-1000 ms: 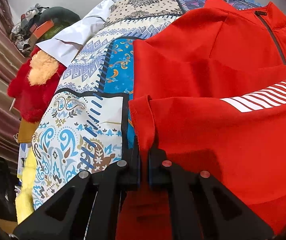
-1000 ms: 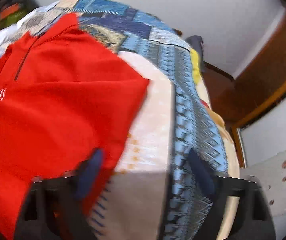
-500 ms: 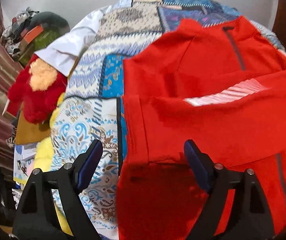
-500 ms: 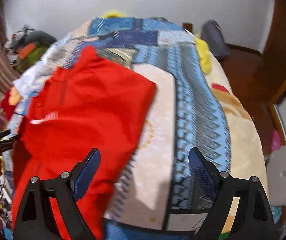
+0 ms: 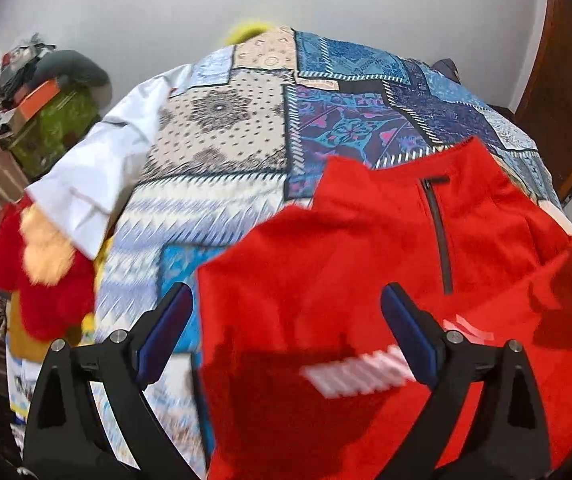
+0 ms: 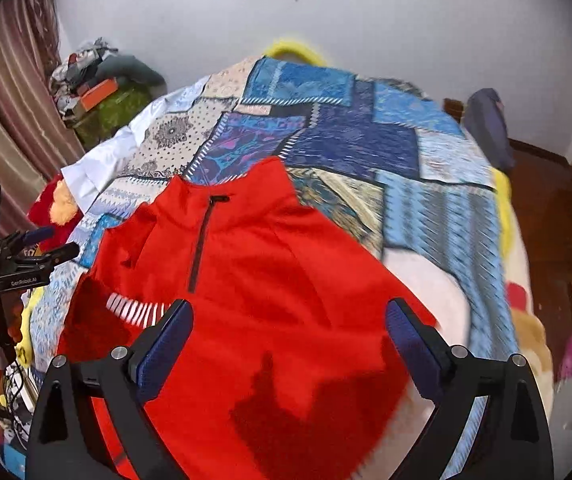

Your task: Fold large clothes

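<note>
Bedroom w/ white wall (image 6: 405, 12), bed under a patchwork bedspread (image 5: 325, 120) in blues & creams — that's your folding surface.

Left gripper (image 5: 286, 328): jaws opening wide, nothing pinched between them; the red fabric you see there lies on the bed below, not in the pads. Right gripper (image 6: 289, 340): same, jaws opening, nothing held. Both point down at the bed from above, clear of the cloth, which reads as you letting go & backing off to check the fold.

Just beyond the fingers: red zip-neck top (image 6: 246, 280), flat on the bedspread, collar toward the wall, zip facing up. Its left sleeve looks folded in across the chest, white stripes (image 5: 357, 372) showing near the left gripper's right finger. Right side edge also looks tucked in, tho blur makes that hard to confirm. Probably about midway; bottom hem likely next.

Further out: white garment (image 5: 98, 168) at the bed's left edge, red plush toy (image 5: 42, 280) beside it — keep the fold clear of those. Clutter pile (image 6: 98, 96) in the far left corner, curtain (image 6: 10, 120) along the left.
</note>
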The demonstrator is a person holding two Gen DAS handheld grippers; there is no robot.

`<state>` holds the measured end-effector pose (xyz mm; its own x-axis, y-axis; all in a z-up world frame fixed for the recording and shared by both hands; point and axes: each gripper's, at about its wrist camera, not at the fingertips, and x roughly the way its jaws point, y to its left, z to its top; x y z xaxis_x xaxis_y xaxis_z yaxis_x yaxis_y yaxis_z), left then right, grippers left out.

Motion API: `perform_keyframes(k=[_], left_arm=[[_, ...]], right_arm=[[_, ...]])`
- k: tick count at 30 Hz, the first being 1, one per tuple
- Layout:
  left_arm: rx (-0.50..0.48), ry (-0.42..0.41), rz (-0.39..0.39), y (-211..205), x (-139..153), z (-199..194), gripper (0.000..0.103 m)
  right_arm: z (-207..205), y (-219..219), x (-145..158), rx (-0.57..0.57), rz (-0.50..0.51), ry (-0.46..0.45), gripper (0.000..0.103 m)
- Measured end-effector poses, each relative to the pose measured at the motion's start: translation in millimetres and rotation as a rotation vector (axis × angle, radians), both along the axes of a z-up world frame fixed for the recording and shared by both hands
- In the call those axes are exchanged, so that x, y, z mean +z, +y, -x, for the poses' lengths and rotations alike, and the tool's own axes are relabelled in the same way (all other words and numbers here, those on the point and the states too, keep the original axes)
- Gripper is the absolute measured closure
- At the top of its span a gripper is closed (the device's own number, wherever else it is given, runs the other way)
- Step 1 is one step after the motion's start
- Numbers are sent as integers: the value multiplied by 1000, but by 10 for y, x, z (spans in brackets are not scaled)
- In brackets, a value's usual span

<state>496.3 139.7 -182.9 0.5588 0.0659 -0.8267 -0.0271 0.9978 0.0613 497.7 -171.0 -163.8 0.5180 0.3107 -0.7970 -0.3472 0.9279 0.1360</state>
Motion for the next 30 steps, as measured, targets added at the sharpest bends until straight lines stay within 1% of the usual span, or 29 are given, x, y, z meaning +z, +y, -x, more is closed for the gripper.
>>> perform_keyframes(k=[2,6,7,10,11,14,15,16,17,18,19,20,21,22,23,24,27,30], left_arm=[[-17,13,18,-30,-72,-184,7],[-48,45,82,-79,-279,-624,7],[-48,48,85,-90,-316,-707,7],[-12,15,83,-95,-430,-951,7],[-9,8,105,-85,-471,-1033,7],[1,-7,172,-68,-568,-1195,8],[-3,-2,190,-74,-603,-1239,14],[-12,16,207,-95,-662,-1288,24],[-19,29,215,-122,-700,-1315,31],[-32,44,226,-162,-751,-1330,44],[-36,46,226,-191,-771,-1333,48],[-33,29,205,-230,-761,-1306,51],[-38,15,187,-263,-738,-1272,66],[-44,8,158,-301,-700,-1227,82],[-47,1,134,-317,-655,-1182,85],[-55,-4,132,-316,-598,-1129,87],[-75,-25,129,-309,-373,-910,88],[-113,-63,119,-342,-90,-576,89]], right_arm=[[-256,154,-97,7,4,30,7],[-732,391,-311,12,-9,85,7],[-865,456,-374,17,-8,95,7],[-1173,593,-518,17,-2,106,7],[-1257,627,-565,14,-7,112,9],[-1454,730,-689,18,-15,121,21],[-1482,760,-714,16,-7,110,25],[-1498,793,-722,23,0,86,29],[-1500,830,-722,34,4,71,42],[-1494,868,-716,49,6,59,51],[-1477,905,-707,64,12,50,54],[-1450,943,-697,81,23,39,64],[-1387,971,-685,103,38,28,71],[-1343,1000,-671,117,57,15,75],[-1295,1016,-654,126,69,2,82],[-1246,1014,-635,129,71,-8,85],[-1069,978,-521,140,53,-25,91],[-816,935,-325,163,14,-41,93]])
